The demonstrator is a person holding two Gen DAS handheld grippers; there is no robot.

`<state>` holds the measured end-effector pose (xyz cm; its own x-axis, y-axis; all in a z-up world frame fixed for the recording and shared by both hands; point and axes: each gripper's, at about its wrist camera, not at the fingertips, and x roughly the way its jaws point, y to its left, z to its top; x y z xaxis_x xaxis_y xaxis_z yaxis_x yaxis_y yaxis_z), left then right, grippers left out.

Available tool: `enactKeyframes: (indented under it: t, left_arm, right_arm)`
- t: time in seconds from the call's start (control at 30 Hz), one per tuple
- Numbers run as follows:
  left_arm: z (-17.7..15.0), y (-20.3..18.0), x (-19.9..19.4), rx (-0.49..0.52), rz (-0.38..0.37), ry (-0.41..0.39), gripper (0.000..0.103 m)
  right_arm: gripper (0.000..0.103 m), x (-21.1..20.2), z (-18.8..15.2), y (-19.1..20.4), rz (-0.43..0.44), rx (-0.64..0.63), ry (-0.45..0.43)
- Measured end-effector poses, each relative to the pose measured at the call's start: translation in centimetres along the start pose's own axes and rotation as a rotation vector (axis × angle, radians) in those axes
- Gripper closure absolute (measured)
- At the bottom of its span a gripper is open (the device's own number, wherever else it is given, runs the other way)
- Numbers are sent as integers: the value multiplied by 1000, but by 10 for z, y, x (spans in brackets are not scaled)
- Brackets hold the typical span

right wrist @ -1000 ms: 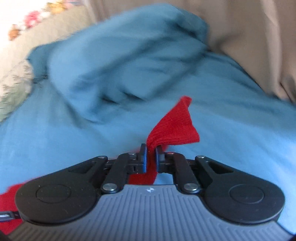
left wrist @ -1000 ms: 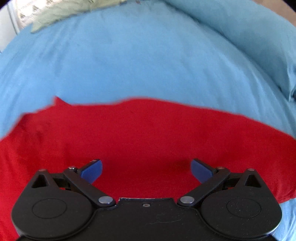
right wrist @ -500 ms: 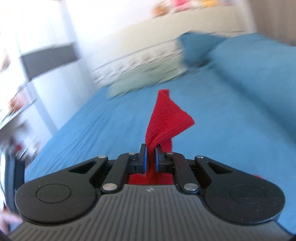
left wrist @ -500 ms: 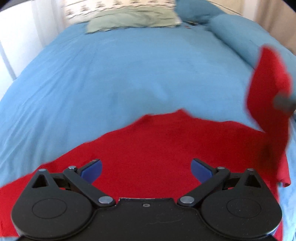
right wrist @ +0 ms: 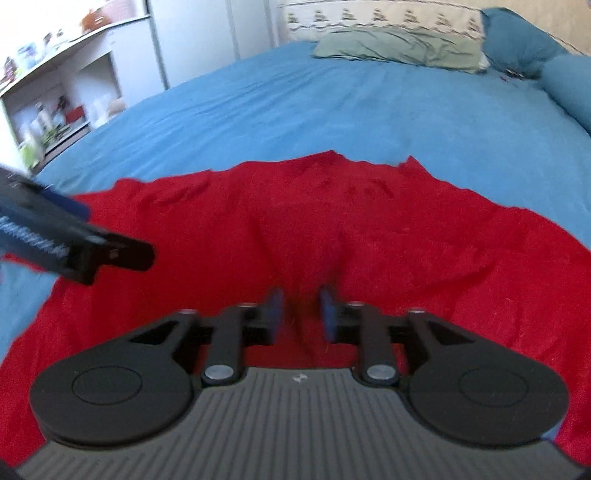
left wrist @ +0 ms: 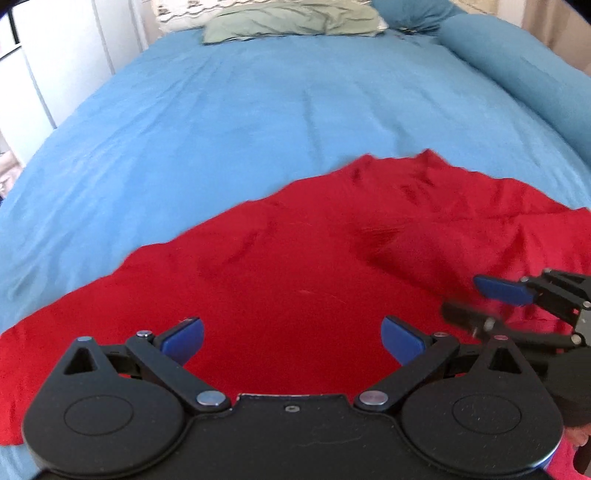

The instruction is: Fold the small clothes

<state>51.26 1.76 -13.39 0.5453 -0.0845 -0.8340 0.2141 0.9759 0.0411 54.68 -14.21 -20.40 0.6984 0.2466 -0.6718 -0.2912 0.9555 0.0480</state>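
A red garment (left wrist: 314, 258) lies spread on the blue bed sheet (left wrist: 258, 110), with soft wrinkles toward its right side. It also shows in the right wrist view (right wrist: 388, 229). My left gripper (left wrist: 291, 338) is wide open and empty, low over the garment's near part. My right gripper (right wrist: 301, 314) is partly open with nothing between its blue pads, low over the garment's middle. It shows at the right edge of the left wrist view (left wrist: 491, 306). The left gripper's finger shows at the left of the right wrist view (right wrist: 74, 243).
A green pillow (left wrist: 291, 16) and a patterned pillow lie at the head of the bed. A blue bolster (left wrist: 517, 66) runs along the right side. White shelves with small items (right wrist: 55, 103) stand left of the bed.
My right gripper carried a fold of the red garment across, lowered it onto the rest and let go. Its jaws have opened. The left gripper stayed open and tilted up.
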Motion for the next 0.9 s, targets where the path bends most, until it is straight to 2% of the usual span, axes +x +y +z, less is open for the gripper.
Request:
enactKeyframes:
  t: [0.07,0.13,0.23,0.3,0.4,0.47,0.53,0.6,0.63,0.67,0.7,0.77,0.9]
  left_arm:
    - [0,-8,-3,-1,-54,-5,0]
    - [5,-23,-1,-5,-121,2,0]
    - [8,-48,8,2,-182,10,3]
    - [8,-61,18,-16,-198,32,12]
    - [2,-70,34,-82,-203,69,26]
    - [1,-74,40,-110,-173,54,27]
    - [0,-77,39,-123,-145,23,38]
    - [3,-79,40,-133,-124,4,63]
    - [4,-79,40,-141,-134,-7,70]
    - [4,-78,38,-147,-145,-16,94]
    - [7,-79,38,-142,-137,-23,99]
    - [13,-82,34,-130,-123,-59,99]
    - [28,-75,3,-137,-103,-194,99]
  right_arm:
    - [24,-20,-6,3,-19,-40,-30]
    - [23,-42,-12,0,-41,-64,-30]
    - [17,-77,-21,-13,-88,-41,-36]
    - [11,-96,-30,-25,-127,3,-36]
    - [11,-120,-53,-40,-186,74,-17]
    - [11,-130,-71,-49,-223,118,-2]
    - [11,-140,-84,-59,-259,159,13]
    - [11,-143,-95,-69,-297,201,32]
    - [11,-143,-101,-74,-313,225,45]
    - [11,-143,-103,-76,-330,242,52]
    - [11,-143,-105,-81,-349,260,57]
    - [11,-140,-107,-88,-382,281,65]
    - [11,-131,-100,-100,-437,290,64]
